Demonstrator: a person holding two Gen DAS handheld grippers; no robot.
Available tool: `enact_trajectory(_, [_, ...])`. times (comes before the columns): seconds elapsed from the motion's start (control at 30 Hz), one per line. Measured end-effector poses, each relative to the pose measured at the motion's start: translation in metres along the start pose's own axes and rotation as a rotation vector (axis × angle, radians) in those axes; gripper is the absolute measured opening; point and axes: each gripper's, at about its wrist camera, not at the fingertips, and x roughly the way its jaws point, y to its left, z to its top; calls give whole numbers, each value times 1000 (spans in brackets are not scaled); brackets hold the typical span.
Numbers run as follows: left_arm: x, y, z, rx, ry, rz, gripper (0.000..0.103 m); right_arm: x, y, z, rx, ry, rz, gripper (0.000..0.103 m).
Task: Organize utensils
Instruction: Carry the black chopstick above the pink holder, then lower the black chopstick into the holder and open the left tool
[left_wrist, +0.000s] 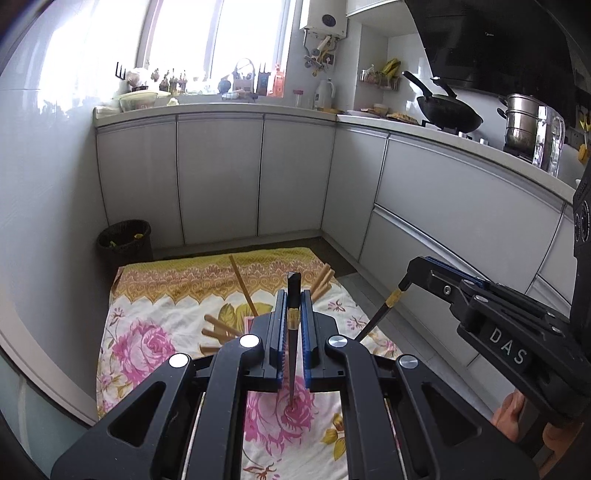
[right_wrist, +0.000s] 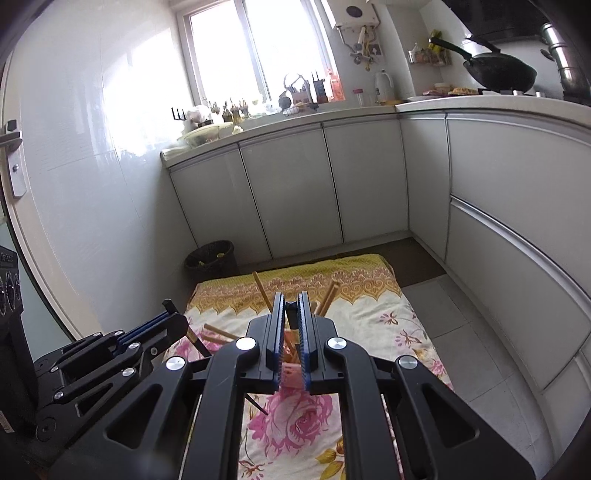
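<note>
The left hand-held gripper (left_wrist: 293, 306) has its blue-padded jaws pressed onto a black chopstick (left_wrist: 293, 354), which stands nearly upright between them: its square top pokes above the fingertips and its thin tip points down toward a pink rose on the floral cloth (left_wrist: 147, 332) spread over the floor. The right hand-held gripper (right_wrist: 291, 314) is likewise clamped on a second black chopstick (left_wrist: 380, 314) with a gold band; from the left wrist view that stick slants down and to the left from the jaws, clear of the cloth, and in the right wrist view only its dark top shows between the pads. Both grippers are raised above the cloth, the right one just beside the left. Several wooden chopsticks (left_wrist: 242, 284) lie scattered on the cloth beyond and beside the grippers, some fanned out at the left, a pair angled at the right. A dark wastebasket (left_wrist: 125, 242) stands by the wall at the far left corner of the cloth, near the white kitchen cabinets (left_wrist: 218, 177); a black wok (left_wrist: 448, 112) and a steel pot (left_wrist: 521, 122) sit on the stove side of the counter
</note>
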Motion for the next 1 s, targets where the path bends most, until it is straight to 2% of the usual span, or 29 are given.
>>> enact_trajectory(0.27, [37,15,37,-15,-45,15,6,19,7,29,6,-58,31,8])
enact_trajectory(0.47, [80,33,36,-52,15,2,7,45,0,38,34,-60,34,8])
enact_trajectory(0.53, [92,45,29,-107,50,-22,16,55,-4,39,46,-47,33,8])
enact_trajectory(0.57, [94,50,28,-130,53,-34,22,60,-6,39,51,-41,32,8])
enact_trajectory(0.7, [86,63,25,-161,29,-28,23,73,-8,39,69,-30,37,8])
enact_trajectory(1.0, [63,72,29,-161,-14,-9,25,97,5,35,71,-23,47,8])
